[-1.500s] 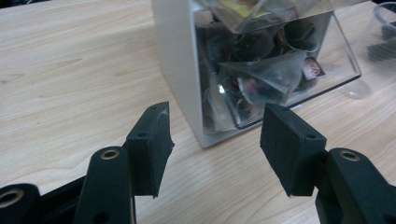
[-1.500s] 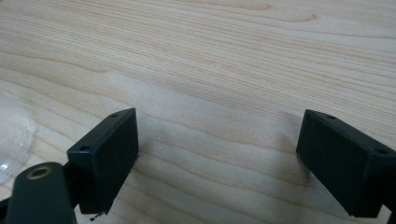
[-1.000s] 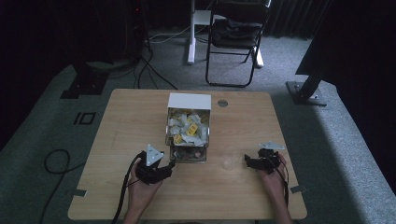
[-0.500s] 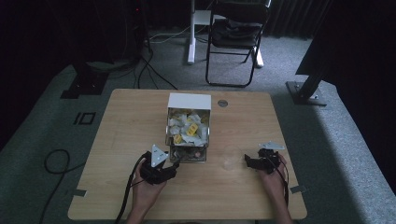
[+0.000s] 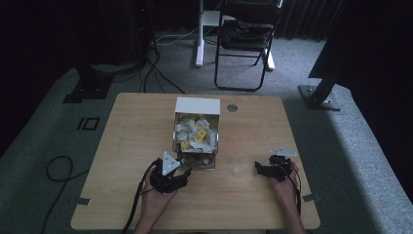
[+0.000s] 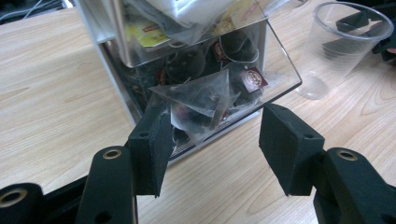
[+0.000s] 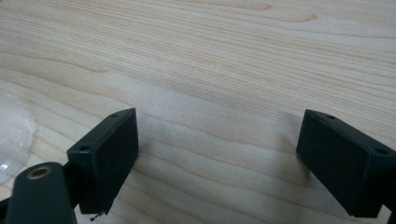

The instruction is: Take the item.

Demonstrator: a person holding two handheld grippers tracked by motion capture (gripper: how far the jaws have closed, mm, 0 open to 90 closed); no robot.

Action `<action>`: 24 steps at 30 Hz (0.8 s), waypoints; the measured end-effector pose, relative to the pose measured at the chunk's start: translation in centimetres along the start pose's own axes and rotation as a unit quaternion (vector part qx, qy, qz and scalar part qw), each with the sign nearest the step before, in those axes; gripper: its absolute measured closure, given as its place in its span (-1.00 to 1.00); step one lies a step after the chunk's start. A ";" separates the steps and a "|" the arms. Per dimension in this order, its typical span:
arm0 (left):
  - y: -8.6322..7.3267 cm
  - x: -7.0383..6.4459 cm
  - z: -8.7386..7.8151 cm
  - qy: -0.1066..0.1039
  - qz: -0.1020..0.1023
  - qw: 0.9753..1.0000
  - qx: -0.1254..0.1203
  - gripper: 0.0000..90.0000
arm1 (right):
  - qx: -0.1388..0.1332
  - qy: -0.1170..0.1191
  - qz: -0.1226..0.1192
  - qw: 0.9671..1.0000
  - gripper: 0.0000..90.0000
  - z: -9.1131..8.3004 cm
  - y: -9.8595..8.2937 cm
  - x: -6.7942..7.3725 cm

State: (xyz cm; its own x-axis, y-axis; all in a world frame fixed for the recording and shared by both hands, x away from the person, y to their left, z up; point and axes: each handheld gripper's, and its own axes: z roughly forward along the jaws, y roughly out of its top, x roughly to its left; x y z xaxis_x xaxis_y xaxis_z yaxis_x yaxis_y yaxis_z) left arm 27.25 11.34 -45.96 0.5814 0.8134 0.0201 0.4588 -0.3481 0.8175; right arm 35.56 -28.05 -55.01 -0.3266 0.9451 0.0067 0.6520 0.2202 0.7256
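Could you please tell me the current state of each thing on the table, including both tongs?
Left tongs: open, jaws at the dispenser's mouth, around a tea bag.
Right tongs: open, holding nothing.
Clear dispenser: upright, full of tea bags.
Pyramid tea bag: poking out, not gripped.
Plastic cup: upright, empty.

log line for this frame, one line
left gripper: open at dispenser mouth, around pyramid tea bag | right gripper: open, over bare table | plastic cup: upright, empty

Dispenser box mid table, sachets inside; cup right of its front; left hand-held gripper before box, right hand-held gripper beside cup.
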 end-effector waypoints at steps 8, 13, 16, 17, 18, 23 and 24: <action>0.2 -0.7 0.3 -0.009 0.010 1.000 -0.004 0.01 | 0.000 0.000 0.000 1.000 -0.72 0.0 0.0 0.0; 0.3 -1.2 0.5 -0.015 0.016 1.000 -0.007 0.01 | 0.000 0.000 0.000 1.000 -0.72 0.0 0.0 0.0; 0.4 -1.3 0.7 -0.019 0.019 1.000 -0.007 0.02 | 0.000 0.000 0.000 1.000 -0.72 0.0 0.0 0.0; 0.4 -1.4 0.7 -0.019 0.020 1.000 -0.007 0.02 | 0.000 0.000 0.000 1.000 -0.72 0.0 0.0 0.0; 0.4 -1.5 0.8 -0.020 0.021 1.000 -0.007 0.02 | 0.000 0.000 0.000 1.000 -0.72 0.0 0.0 0.0; 0.5 -1.9 1.0 -0.024 0.025 0.999 -0.008 0.03 | 0.000 0.000 0.000 1.000 -0.72 0.0 0.0 0.0; 0.6 -1.9 1.0 -0.024 0.026 0.999 -0.007 0.03 | 0.000 0.000 0.000 1.000 -0.72 0.0 0.0 0.0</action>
State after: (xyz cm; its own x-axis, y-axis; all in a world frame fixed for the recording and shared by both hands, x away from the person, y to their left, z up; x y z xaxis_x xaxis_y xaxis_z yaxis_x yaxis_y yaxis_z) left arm 27.09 9.09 -46.12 0.6360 0.7709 0.0352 0.4175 -0.3821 0.8245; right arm 35.56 -28.05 -55.01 -0.3266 0.9451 0.0067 0.6520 0.2202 0.7255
